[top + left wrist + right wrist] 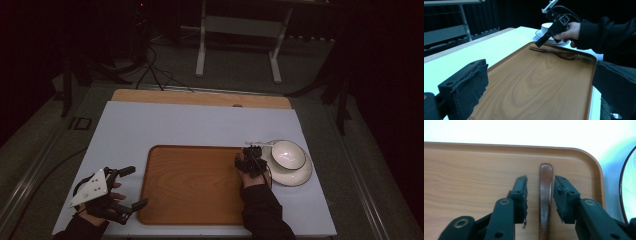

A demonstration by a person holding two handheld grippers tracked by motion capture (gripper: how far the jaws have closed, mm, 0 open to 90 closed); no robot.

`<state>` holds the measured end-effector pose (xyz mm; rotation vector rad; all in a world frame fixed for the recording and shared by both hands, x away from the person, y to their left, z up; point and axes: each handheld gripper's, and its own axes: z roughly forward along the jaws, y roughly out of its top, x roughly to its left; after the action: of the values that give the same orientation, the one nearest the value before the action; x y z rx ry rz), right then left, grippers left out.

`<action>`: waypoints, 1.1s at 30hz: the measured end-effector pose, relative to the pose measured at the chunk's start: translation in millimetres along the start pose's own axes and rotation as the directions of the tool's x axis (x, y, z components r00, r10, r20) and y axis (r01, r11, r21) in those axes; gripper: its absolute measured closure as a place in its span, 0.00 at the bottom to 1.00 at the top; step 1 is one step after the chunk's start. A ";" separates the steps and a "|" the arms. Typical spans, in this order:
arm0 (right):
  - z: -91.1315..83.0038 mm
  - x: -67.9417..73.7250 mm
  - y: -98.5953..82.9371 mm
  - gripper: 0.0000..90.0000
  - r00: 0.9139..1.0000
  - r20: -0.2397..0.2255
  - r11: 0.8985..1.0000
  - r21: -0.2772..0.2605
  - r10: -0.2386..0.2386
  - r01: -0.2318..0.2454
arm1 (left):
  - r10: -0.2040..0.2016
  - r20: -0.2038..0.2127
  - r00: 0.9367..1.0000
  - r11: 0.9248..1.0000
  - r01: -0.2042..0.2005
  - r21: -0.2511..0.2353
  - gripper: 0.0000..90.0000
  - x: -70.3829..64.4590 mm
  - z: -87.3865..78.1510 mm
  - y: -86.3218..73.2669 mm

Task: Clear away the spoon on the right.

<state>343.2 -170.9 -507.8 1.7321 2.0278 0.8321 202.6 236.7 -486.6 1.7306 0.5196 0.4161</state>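
I have my right gripper (540, 192) lowered over the dark brown wooden spoon (545, 202), which lies flat on the rectangular wooden tray (190, 185) close to its right-hand rim; the jaws stand parted, one on each side of the slim handle, with a sliver of tray showing between each pad and the wood, so nothing is gripped yet. I judge the job to be at its opening: the approach is made, while the squeeze, the lift and whatever placing follows are all still to do. Just beyond the tray's right edge sits a white bowl with a thin dark rim (288, 153) on a white saucer (295, 176), a likely destination, though that is only my guess. My left gripper (131, 187) waits off the tray's near-left corner, jaws spread wide and holding nothing, its grey plate turned upward. The spoon looks smooth and glossy, with a rounded handle end and, in the left gripper view, a shallow oval bowl (567, 55) toward the person's side. The tray has a matt, visibly grained surface, rounded corners and a low raised lip. It rests on a pale, flat sheet (150, 125) covering the tabletop. The jaw pads look like dark, slightly frayed foam.
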 end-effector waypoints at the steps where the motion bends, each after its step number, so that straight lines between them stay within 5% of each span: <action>1: -1.3 0.2 0.4 0.70 1.000 -0.003 1.000 -0.001 -0.005 0.005 | 0.000 0.000 1.000 1.000 0.000 0.000 0.02 0.1 0.0 0.0; 10: -19.0 0.3 5.6 0.60 0.999 -0.040 0.999 -0.028 -0.035 0.034 | 0.000 0.001 1.000 1.000 0.000 -0.002 0.02 -0.4 0.4 0.3; 18: -41.6 -7.4 17.5 0.33 0.991 -0.111 0.995 -0.070 -0.072 0.065 | 0.001 0.000 1.000 1.000 -0.001 -0.001 0.02 -0.1 -0.1 0.2; 20: -46.6 -9.9 19.9 0.21 0.984 -0.146 0.993 -0.075 -0.100 0.090 | -0.001 0.000 1.000 1.000 0.001 0.000 0.02 0.1 0.1 -0.1; 23: -52.8 -12.6 21.0 0.14 0.975 -0.168 0.988 -0.080 -0.146 0.134 | -0.002 0.002 1.000 1.000 0.002 0.002 0.02 0.2 0.7 -0.2; 30: -69.1 -20.2 19.9 0.16 0.949 -0.245 0.974 -0.156 -0.198 0.163 | 0.003 0.003 1.000 1.000 -0.003 0.003 0.02 -0.8 0.9 0.0; 33: -77.0 -23.5 19.4 0.16 0.944 -0.236 0.966 -0.178 -0.229 0.189 | 0.003 0.002 1.000 1.000 -0.003 0.000 0.02 -1.1 0.6 0.2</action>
<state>316.1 -208.3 -439.0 1.3553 2.1976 1.1541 202.0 235.5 -486.5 1.7318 0.5160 0.4164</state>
